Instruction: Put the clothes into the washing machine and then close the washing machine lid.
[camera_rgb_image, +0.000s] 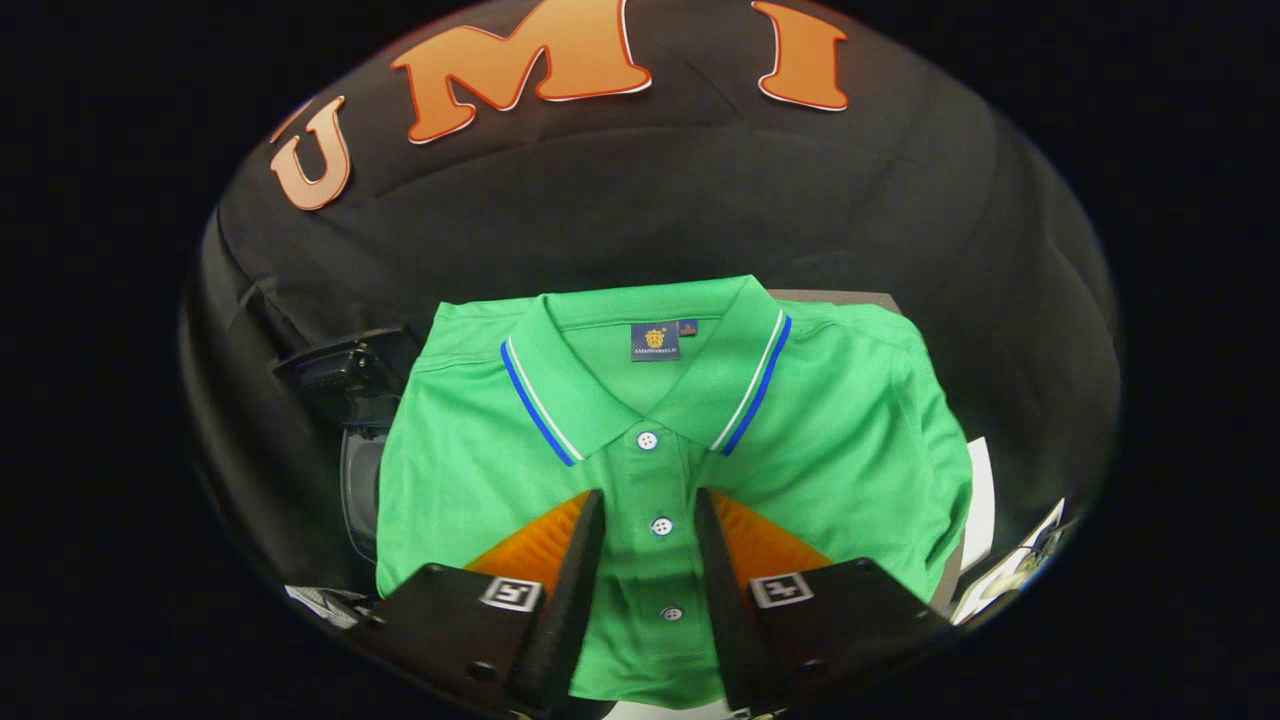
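A green polo shirt (700, 430) lies folded flat, collar toward the booth's far wall, covering nearly all of a small table (840, 296) whose far edge just peeks out behind the collar. The gripper (650, 520) hangs over the shirt's near half, its fingers (585, 560) parted with the button placket between them, gripping nothing yet, it seems lined up to pinch the fabric there. A dark machine-like shape (350, 400) sits off the table's left edge; I can't tell if it's the washer. The shirt's right side overhangs the table edge.
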